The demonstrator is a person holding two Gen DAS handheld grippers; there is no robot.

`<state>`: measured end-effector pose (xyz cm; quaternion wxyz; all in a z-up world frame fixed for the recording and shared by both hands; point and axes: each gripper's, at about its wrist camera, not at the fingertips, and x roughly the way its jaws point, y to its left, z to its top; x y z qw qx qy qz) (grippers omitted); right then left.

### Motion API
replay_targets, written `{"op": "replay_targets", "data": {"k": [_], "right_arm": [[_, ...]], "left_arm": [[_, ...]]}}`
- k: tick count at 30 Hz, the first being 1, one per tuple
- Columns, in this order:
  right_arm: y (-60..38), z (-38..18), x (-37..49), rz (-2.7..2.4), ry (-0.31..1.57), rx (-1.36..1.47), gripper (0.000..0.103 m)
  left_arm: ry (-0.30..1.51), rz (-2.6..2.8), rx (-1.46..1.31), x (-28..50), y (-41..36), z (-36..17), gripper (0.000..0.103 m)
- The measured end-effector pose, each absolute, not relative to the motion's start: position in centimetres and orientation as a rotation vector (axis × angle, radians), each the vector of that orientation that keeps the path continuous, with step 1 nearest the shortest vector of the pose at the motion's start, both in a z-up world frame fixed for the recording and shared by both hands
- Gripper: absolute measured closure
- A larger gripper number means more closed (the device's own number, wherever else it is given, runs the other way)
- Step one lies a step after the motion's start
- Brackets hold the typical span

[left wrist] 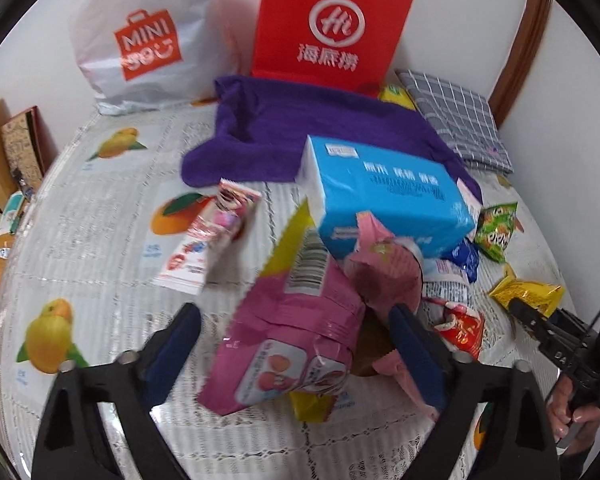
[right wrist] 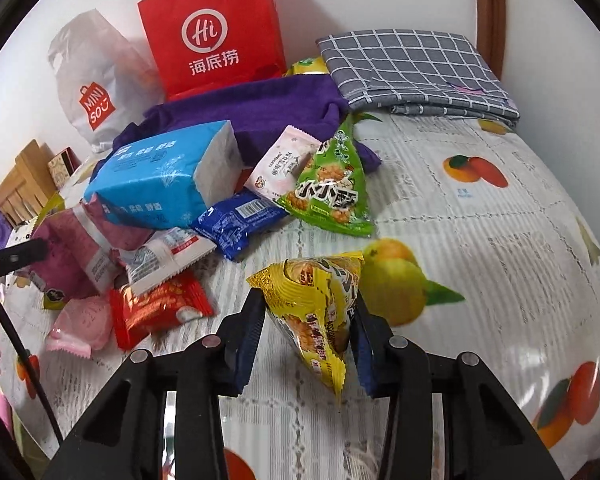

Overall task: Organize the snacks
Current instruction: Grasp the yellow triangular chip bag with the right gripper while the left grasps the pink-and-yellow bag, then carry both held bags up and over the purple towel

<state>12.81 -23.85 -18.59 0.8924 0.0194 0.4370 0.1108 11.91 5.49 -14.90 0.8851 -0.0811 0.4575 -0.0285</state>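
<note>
We take the blue tissue pack (right wrist: 168,176) as our landmark and read leftward to rightward across the fruit-print table cover (right wrist: 480,240).

Behind the pack, at the wall: a white Miniso bag (left wrist: 140,40), then a red paper bag (left wrist: 332,28); a purple towel (left wrist: 300,128) lies between them and the pack. Right of the towel, a folded grey checked cloth (right wrist: 412,68).

Left of the pack, a red-and-white sachet (left wrist: 204,240) lies alone. In front of the pack, the left gripper (left wrist: 296,344) straddles a pink snack bag (left wrist: 284,332); its blue pads stand clear on the left side, so we note it as wide apart, not clamped.

Just right of the pack: a dark blue packet (right wrist: 236,224), a pale pink packet (right wrist: 280,164), a green triangular snack bag (right wrist: 332,184). In front of it, a red packet (right wrist: 160,308).

Further right and nearer us, the right gripper (right wrist: 308,332) is closed on a yellow triangular snack bag (right wrist: 312,308), pads pressing both sides.
</note>
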Motion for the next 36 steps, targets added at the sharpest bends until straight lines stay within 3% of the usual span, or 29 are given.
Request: {"op": "replay_targets", "data": {"k": [1,7,19,36], "right_arm": [[-23.9,-18.4,12.6,0.226,0.906,0.04,0.062],[-24.1,-16.7,12.4,0.214,0.892,0.029,0.062],[-22.0,-11.2,12.6,0.256,0.801,0.026,0.063],[-19.1,-6.4,15.9,0.317,0.757,0.032,0.063]], "left_arm": [[0.959,-0.064,-0.164,12.0,5.3,-15.1,0.042],[0.959,-0.099,-0.201,11.4,5.9,-14.2,0.057],[0.888,-0.074,-0.209,9.9,7.3,-9.4,0.059],[0.801,-0.132,-0.162,14.2,5.4,-3.4,0.06]]}}
